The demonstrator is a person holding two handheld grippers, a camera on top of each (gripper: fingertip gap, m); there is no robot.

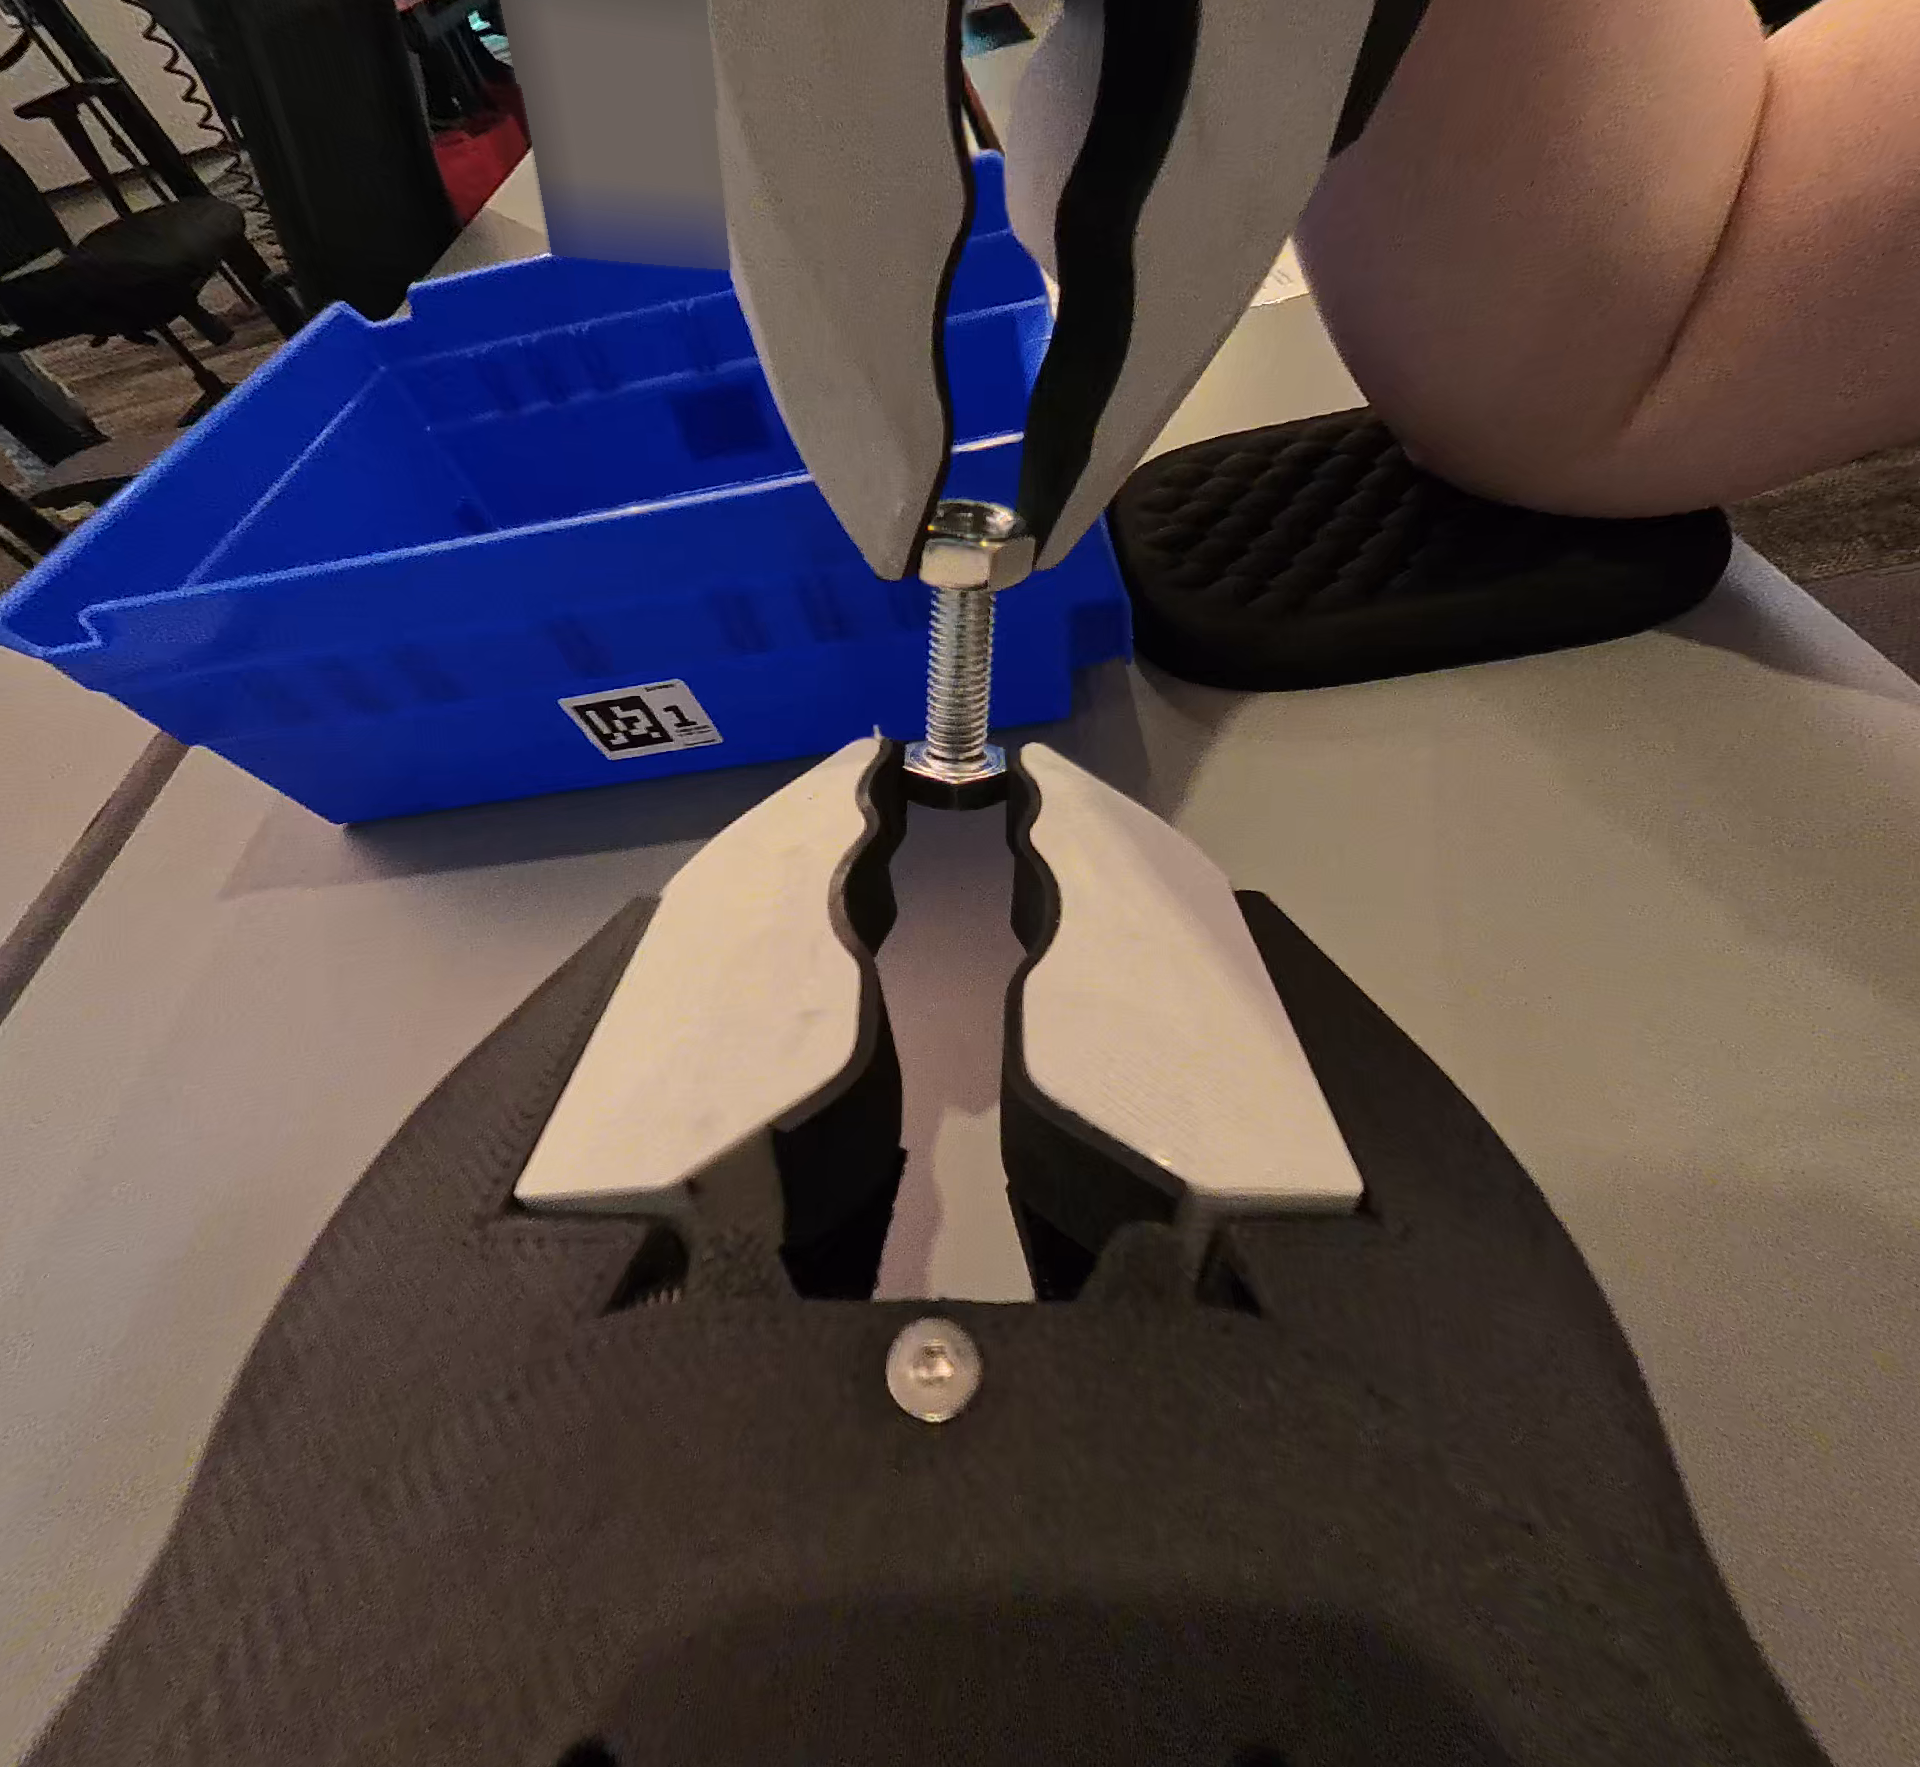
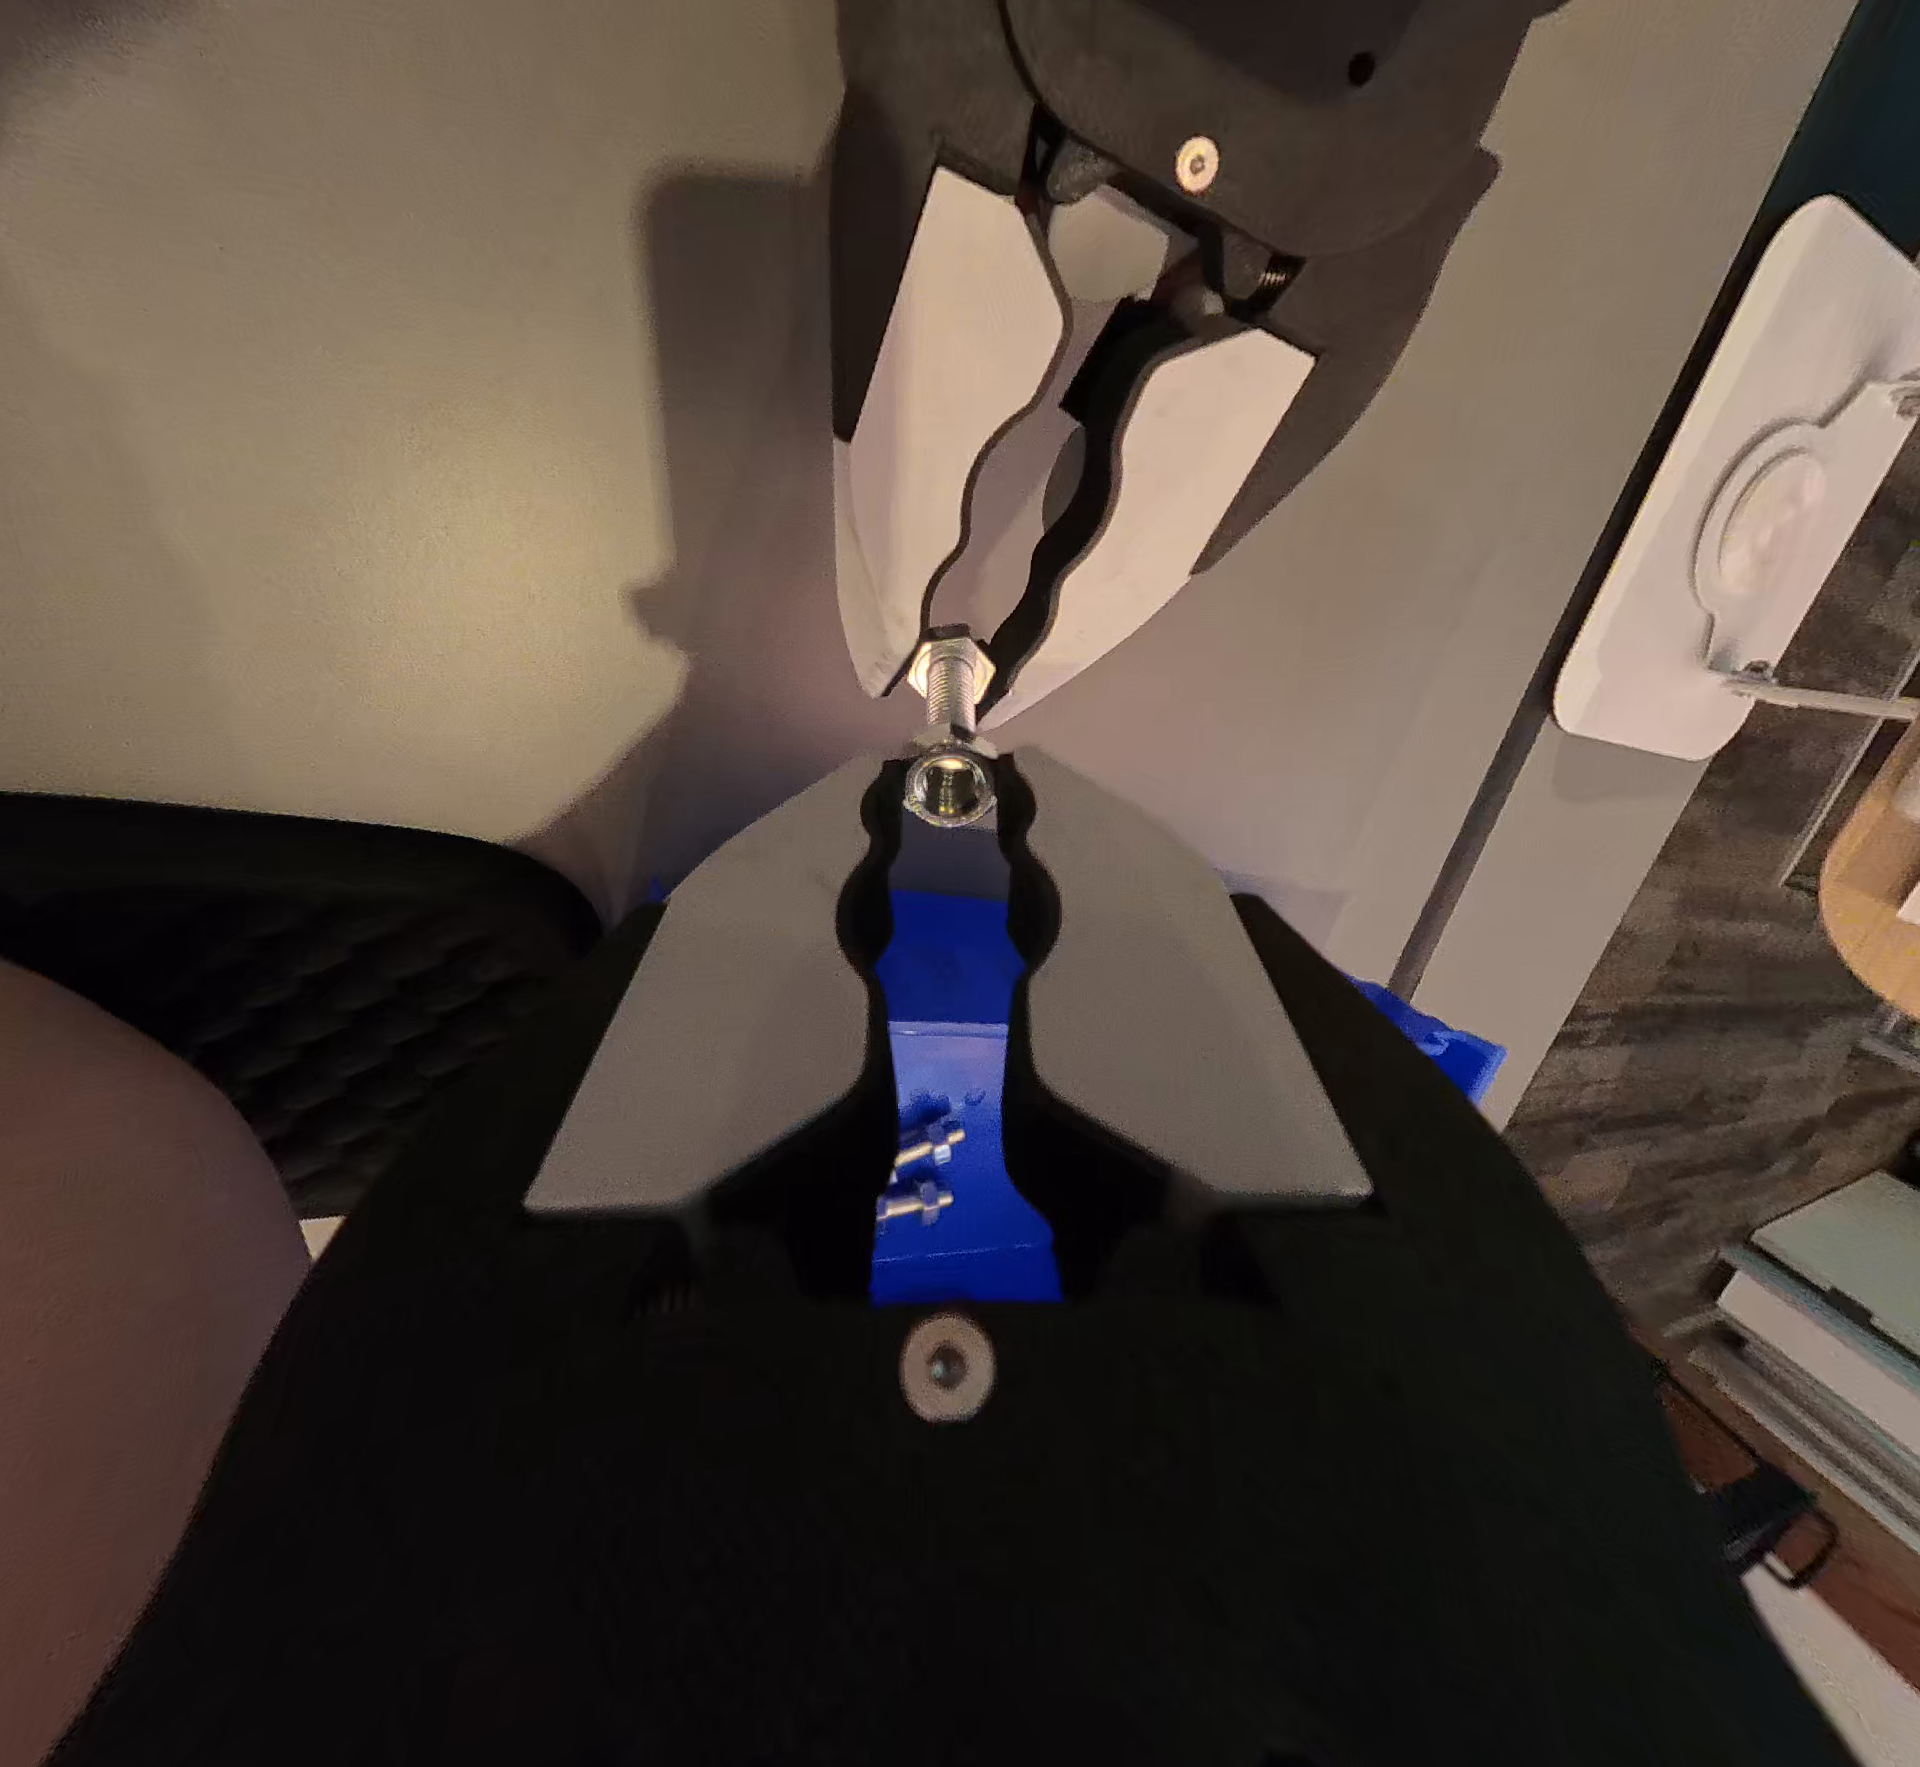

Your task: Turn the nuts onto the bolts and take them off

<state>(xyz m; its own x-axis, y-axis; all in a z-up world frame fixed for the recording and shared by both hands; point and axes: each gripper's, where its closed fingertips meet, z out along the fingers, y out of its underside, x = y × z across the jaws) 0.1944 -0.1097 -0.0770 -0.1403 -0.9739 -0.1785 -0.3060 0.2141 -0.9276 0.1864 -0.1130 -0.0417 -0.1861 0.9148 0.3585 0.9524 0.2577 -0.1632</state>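
A silver bolt (image 1: pixel 958 668) stands upright above the grey table. My left gripper (image 1: pixel 951 772) is shut on its hex head at the bottom. My right gripper (image 1: pixel 977 564) comes down from above and is shut on a hex nut (image 1: pixel 975 545) at the bolt's top end. In the right wrist view the right gripper (image 2: pixel 945 798) holds the nut (image 2: pixel 943 801) end-on, with its threaded hole showing. Beyond it the left gripper (image 2: pixel 951 668) grips the bolt head (image 2: pixel 954 666).
A blue bin (image 1: pixel 416 678) stands just behind the bolt. It holds several bolts (image 2: pixel 920 1177) with nuts. A black mesh pad (image 1: pixel 1403 554) lies to the right under a person's arm (image 1: pixel 1558 211). A white device (image 2: pixel 1745 491) lies beyond the table edge.
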